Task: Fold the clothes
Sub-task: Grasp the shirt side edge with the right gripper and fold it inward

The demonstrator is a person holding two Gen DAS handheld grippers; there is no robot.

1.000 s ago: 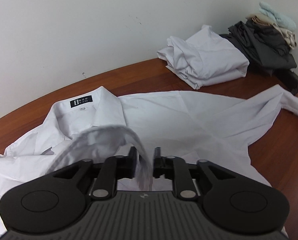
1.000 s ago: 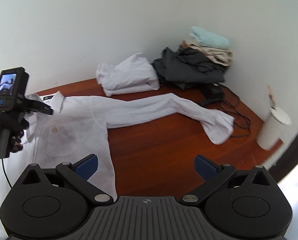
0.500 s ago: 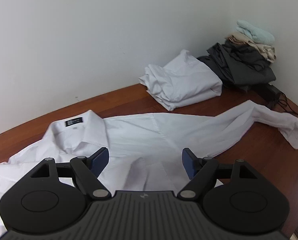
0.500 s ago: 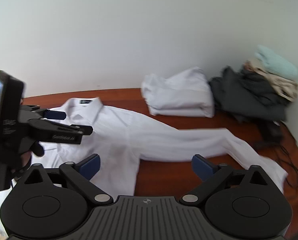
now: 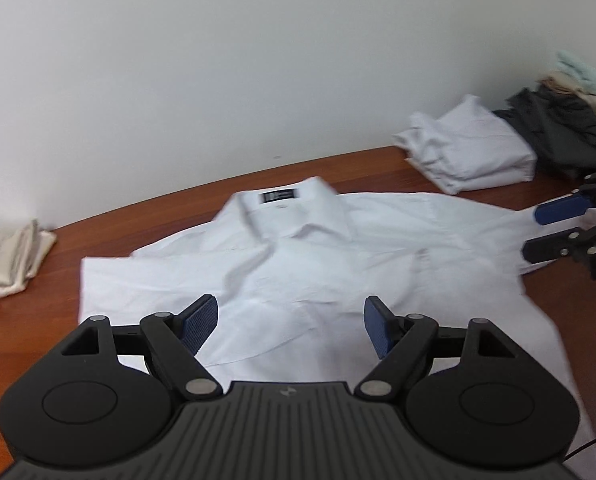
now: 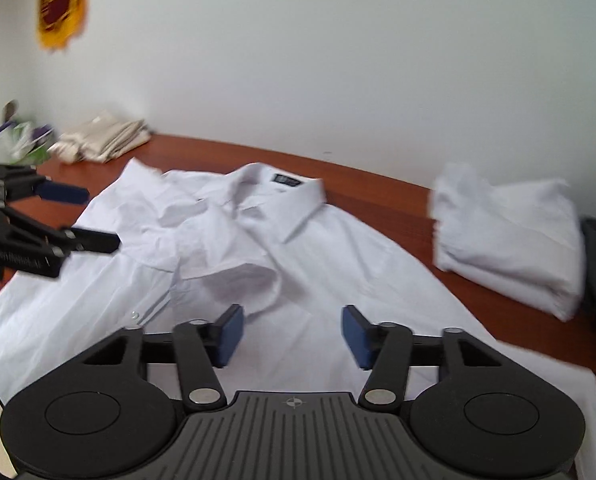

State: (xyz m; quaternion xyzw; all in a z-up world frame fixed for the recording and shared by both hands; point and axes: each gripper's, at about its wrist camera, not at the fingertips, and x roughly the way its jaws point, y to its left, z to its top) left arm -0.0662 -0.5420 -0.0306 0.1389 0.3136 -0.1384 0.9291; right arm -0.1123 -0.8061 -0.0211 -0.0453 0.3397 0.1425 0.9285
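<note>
A white collared shirt (image 5: 317,256) lies front up on the wooden table (image 5: 146,208), collar toward the wall, its left sleeve folded across the chest. It also shows in the right wrist view (image 6: 290,264). My left gripper (image 5: 292,328) is open and empty above the shirt's lower front; it also shows at the left of the right wrist view (image 6: 94,216). My right gripper (image 6: 292,334) is open and empty over the shirt's chest; it shows at the right of the left wrist view (image 5: 537,232).
A folded white shirt (image 5: 469,152) lies at the back right, with a dark pile (image 5: 557,128) of clothes behind it. A folded beige garment (image 5: 10,264) lies at the left, also seen in the right wrist view (image 6: 106,140). A red banner (image 6: 62,0) hangs on the wall.
My left gripper let go of the sleeve, opened and drew back to the left. My right gripper swung left from the table's right side to over the shirt. Both views are blurred by motion.
</note>
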